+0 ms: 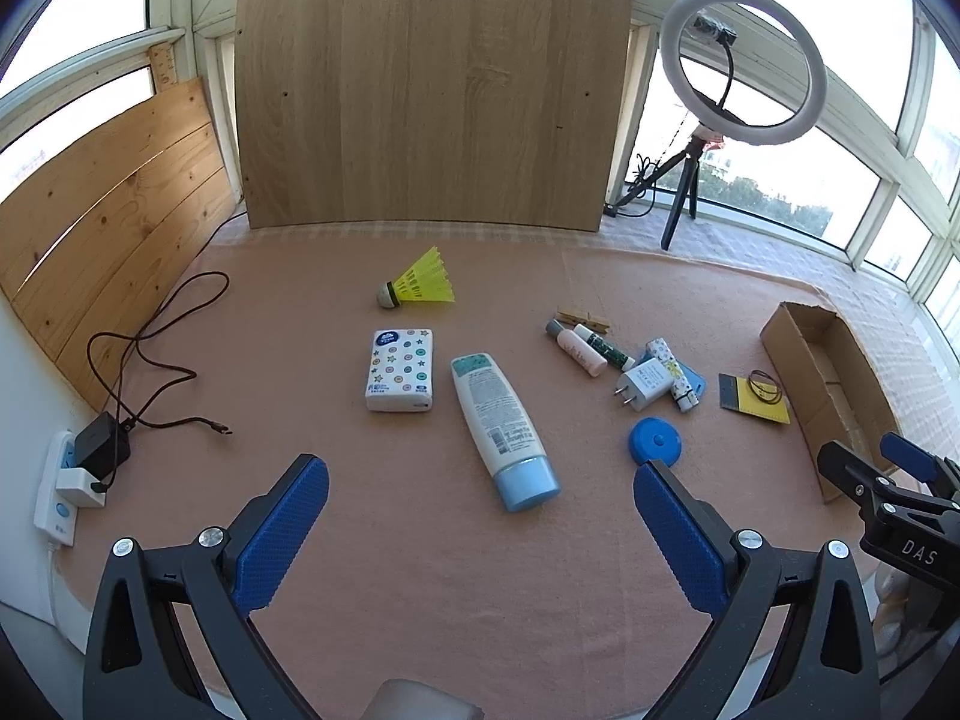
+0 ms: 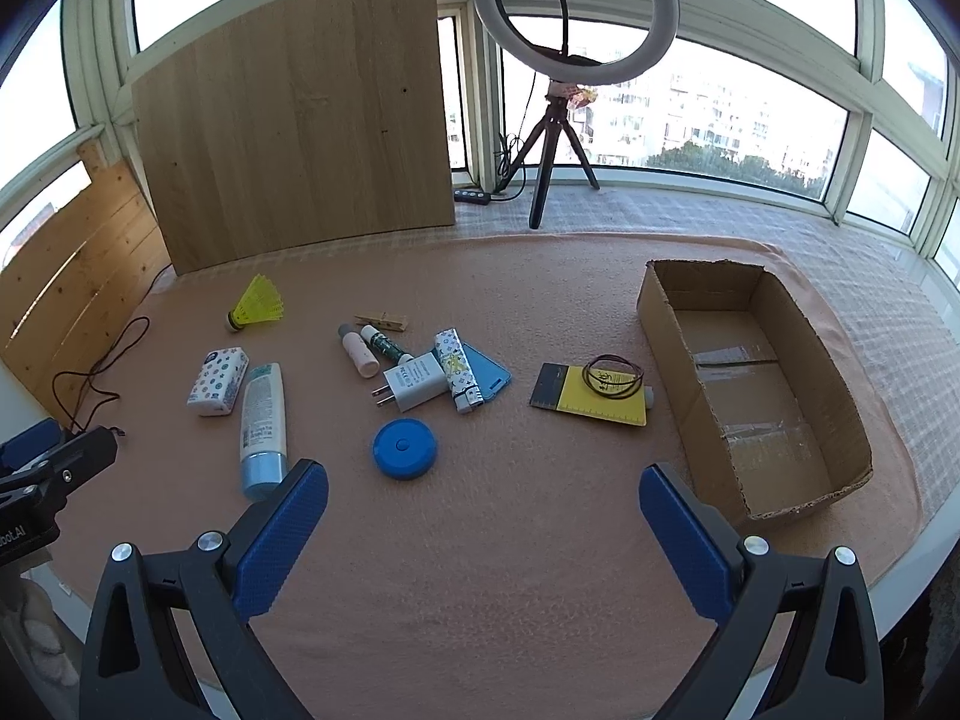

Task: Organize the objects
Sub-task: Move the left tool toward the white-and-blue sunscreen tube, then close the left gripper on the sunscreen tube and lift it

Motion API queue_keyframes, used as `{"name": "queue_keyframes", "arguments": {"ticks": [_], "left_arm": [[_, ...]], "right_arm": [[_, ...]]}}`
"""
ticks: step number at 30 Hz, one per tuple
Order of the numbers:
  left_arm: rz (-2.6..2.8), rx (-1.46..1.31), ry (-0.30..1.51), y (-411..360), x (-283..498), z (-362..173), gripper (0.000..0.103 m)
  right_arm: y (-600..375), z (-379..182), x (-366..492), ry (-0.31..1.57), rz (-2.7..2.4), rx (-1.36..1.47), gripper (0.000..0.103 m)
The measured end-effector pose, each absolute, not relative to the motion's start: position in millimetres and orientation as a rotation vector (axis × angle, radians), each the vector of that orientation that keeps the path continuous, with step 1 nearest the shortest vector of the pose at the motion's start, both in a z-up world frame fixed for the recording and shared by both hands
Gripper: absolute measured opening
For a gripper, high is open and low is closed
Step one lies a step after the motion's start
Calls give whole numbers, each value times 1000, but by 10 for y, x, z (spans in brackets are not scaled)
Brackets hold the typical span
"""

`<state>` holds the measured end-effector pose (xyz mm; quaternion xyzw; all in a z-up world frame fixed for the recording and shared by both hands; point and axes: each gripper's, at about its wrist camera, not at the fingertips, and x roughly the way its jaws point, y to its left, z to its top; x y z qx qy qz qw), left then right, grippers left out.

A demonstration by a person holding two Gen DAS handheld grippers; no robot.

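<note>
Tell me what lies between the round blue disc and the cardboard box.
In the right wrist view, a yellow-and-black card with a wire loop lies between the round blue disc and the open cardboard box.

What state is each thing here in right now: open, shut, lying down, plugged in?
left gripper: open, holding nothing
right gripper: open, holding nothing
cardboard box: open-topped, nothing inside
lotion tube: lying flat, cap on
shuttlecock: on its side
tissue pack: lying flat
white charger: unplugged, prongs bare
black adapter: plugged into the power strip
blue round case: shut
clothespin: lying flat
</note>
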<state>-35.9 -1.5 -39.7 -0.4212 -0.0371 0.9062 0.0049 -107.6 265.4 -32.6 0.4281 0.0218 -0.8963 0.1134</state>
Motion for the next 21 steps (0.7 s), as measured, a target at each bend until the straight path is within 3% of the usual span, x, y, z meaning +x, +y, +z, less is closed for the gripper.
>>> {"name": "queue_keyframes", "arguments": {"ticks": [21], "left_arm": [[2768, -1442, -166, -130, -675, -855, 103]], "right_arm": [[2818, -807, -1482, -70, -2520, 1457, 103]]}}
